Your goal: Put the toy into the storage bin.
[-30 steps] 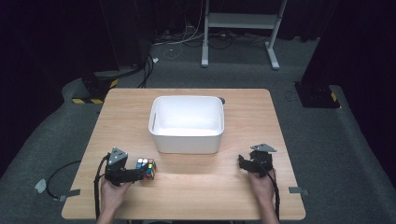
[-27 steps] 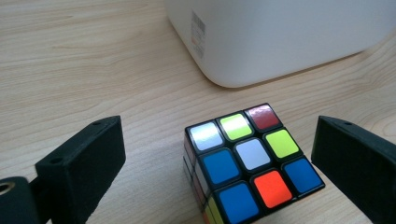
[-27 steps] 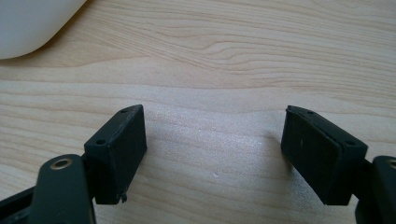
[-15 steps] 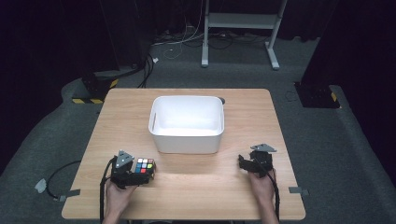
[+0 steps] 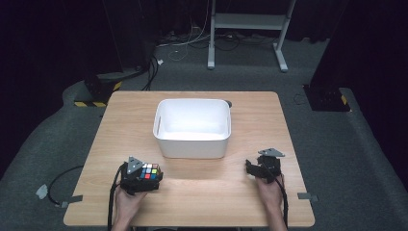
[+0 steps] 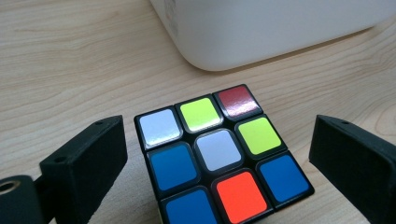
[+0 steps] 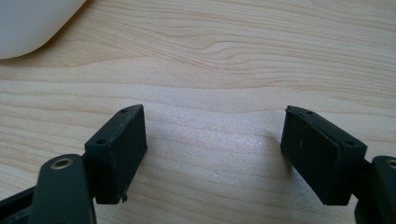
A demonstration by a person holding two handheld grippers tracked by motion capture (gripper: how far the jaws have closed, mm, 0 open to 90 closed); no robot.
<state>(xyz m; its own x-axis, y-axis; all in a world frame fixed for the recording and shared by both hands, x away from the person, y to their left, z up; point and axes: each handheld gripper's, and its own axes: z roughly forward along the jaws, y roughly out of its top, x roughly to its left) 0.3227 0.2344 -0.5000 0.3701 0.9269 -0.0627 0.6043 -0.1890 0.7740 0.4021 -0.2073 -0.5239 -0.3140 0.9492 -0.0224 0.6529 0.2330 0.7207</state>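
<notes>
High view: your left gripper (image 5: 144,179) sits at the near left of the light wooden table (image 5: 250,202), with the black-bodied puzzle cube with coloured stickers (image 5: 149,172) between its jaws; the cube rests on the table just in front of the white rectangular plastic bin (image 5: 192,147) and slightly to its left. Your right gripper (image 5: 253,168) rests at the near right of the table, well apart from the cube, its jaws pointing toward the table's middle. Left gripper view: the cube (image 6: 219,154) lies between the two black jaws, its top face showing white, yellow-green, dark red, blue and orange stickers. The jaws stand wide apart; a narrow gap shows between the left jaw and the cube, and a wider gap on the right, so neither pad visibly presses on it. The rounded corner of the bin (image 6: 261,37) stands just beyond the cube, a detail of closeness that the high view renders less clearly. Right gripper view: your right gripper (image 7: 212,149) has its jaws spread wide over bare wood, holding nothing; a corner of the bin (image 7: 32,23) appears at upper left.
</notes>
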